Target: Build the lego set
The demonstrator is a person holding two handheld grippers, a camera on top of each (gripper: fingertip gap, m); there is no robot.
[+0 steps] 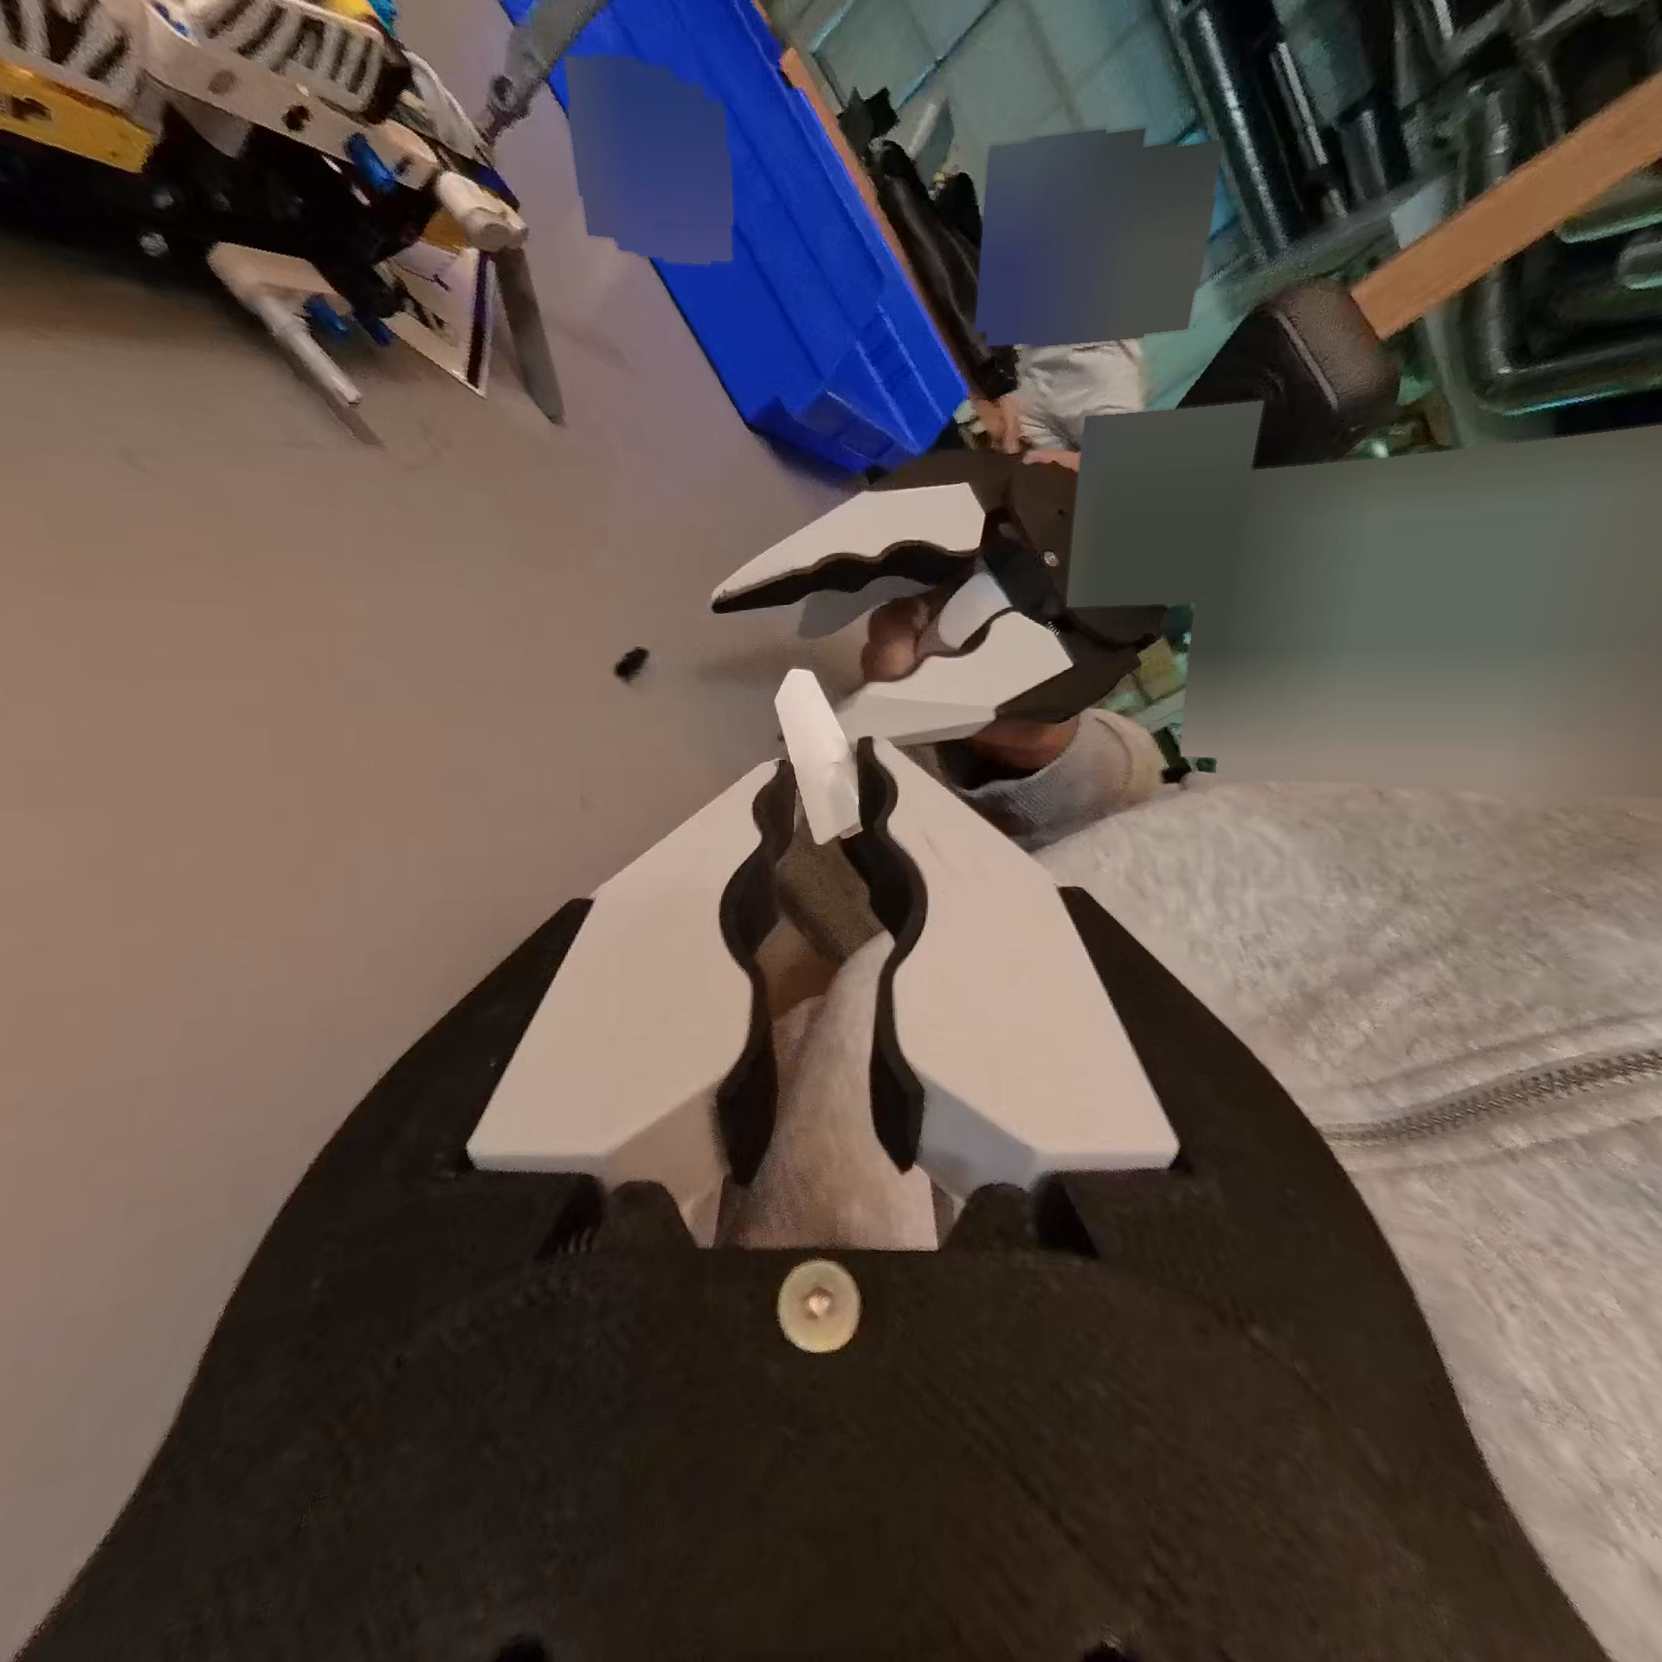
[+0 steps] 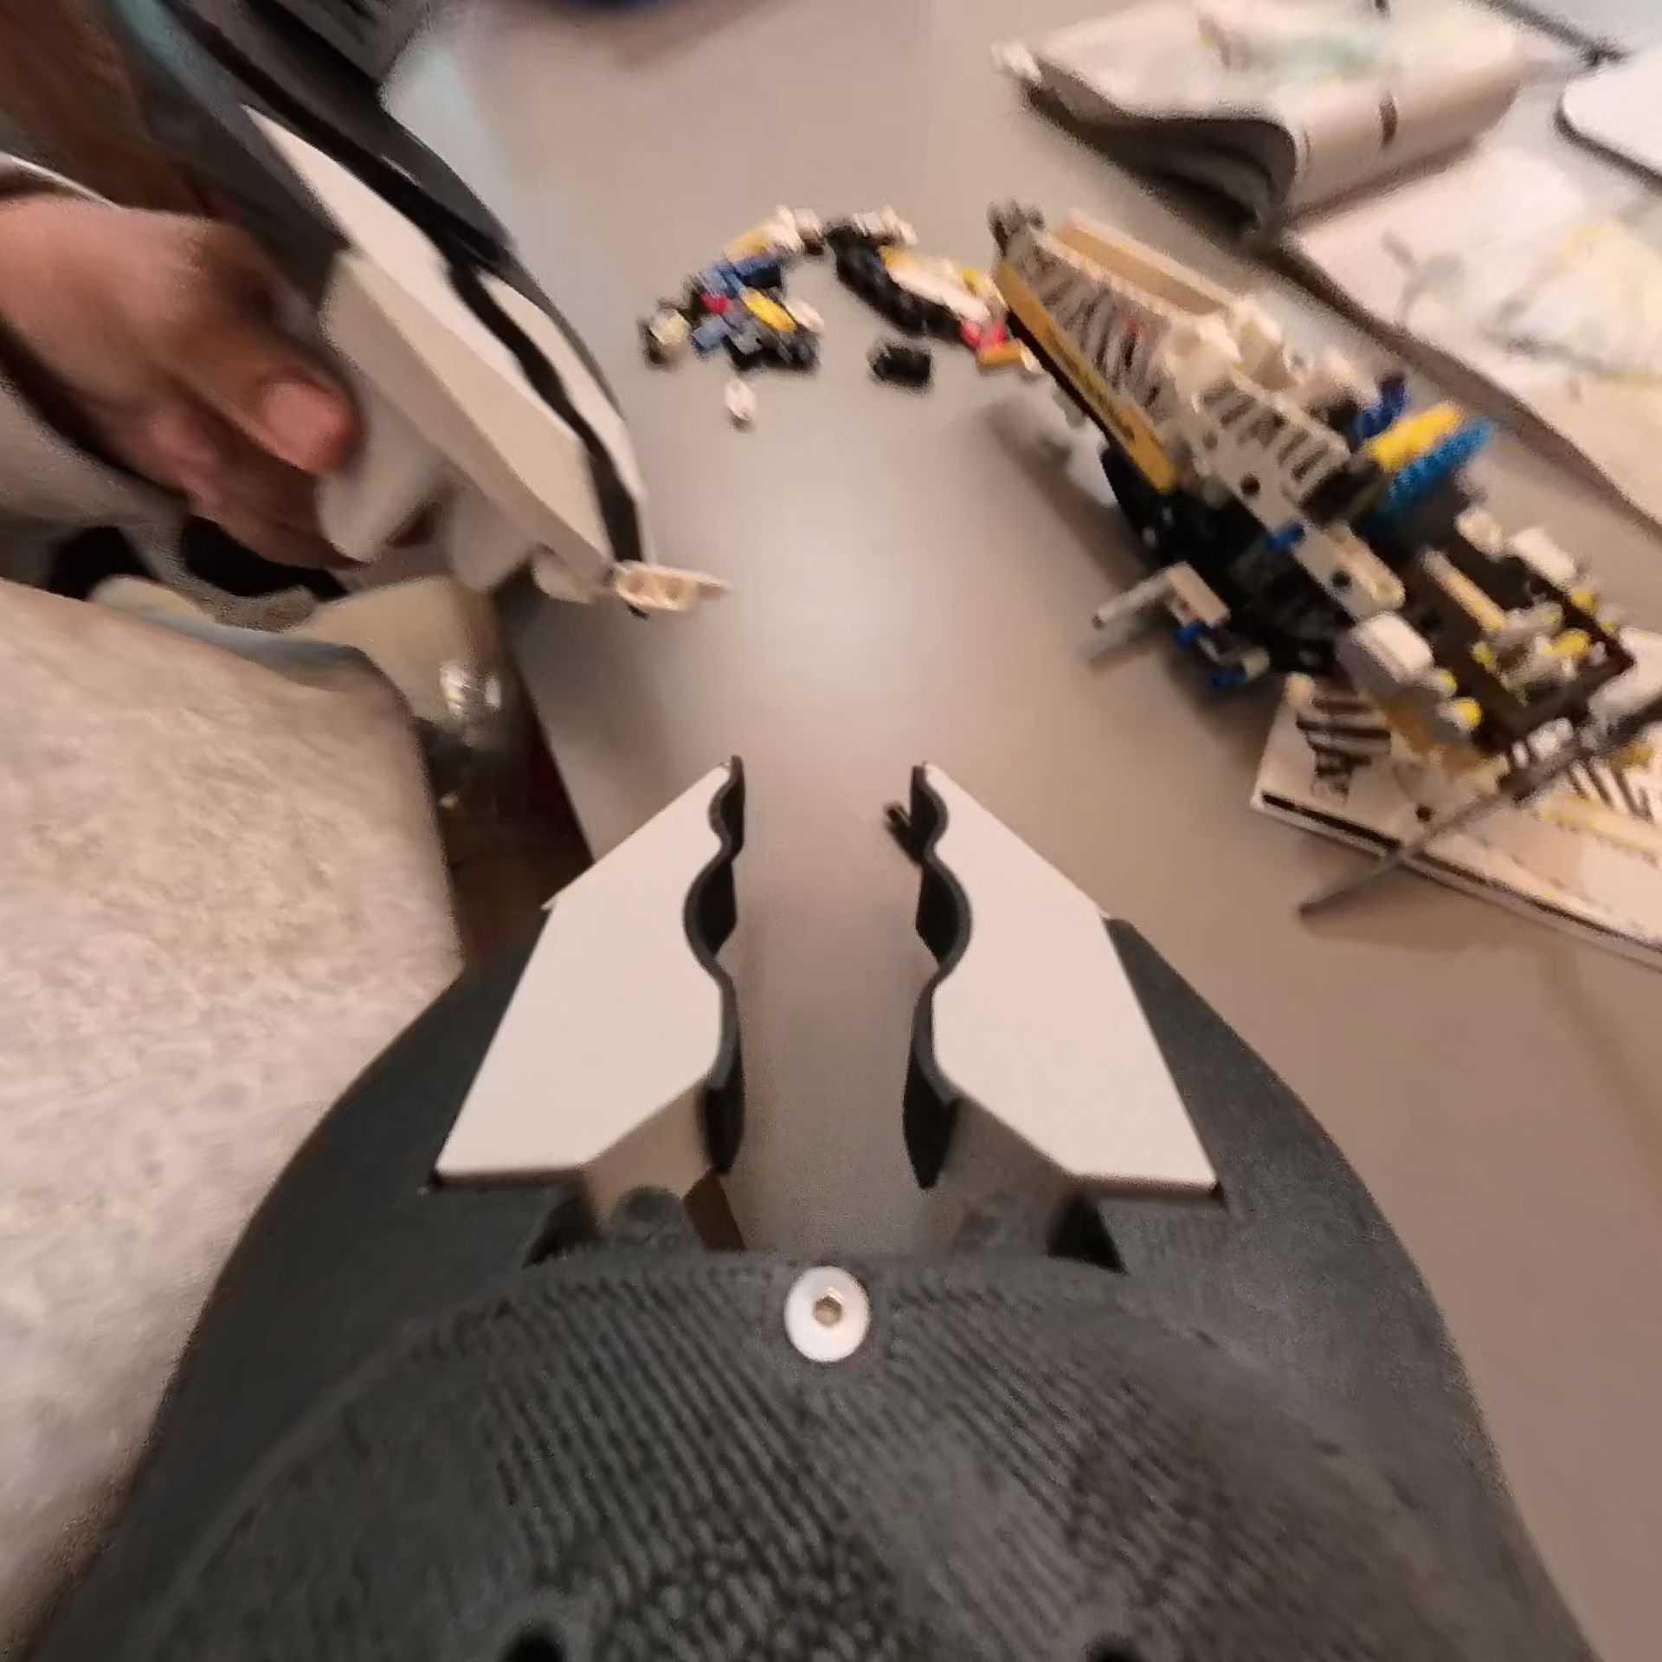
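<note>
- Only the right wrist view shows the scattered pile of small loose bricks on the grey table, left of the half-built white, yellow and black lego model.
- The left gripper clamps a small white angled lego beam at its fingertips.
- The right gripper gapes empty, near that model.

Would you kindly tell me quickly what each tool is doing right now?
Left tool: closed on a small white lego piece.
Right tool: open, holding nothing, above the grey table.
</note>
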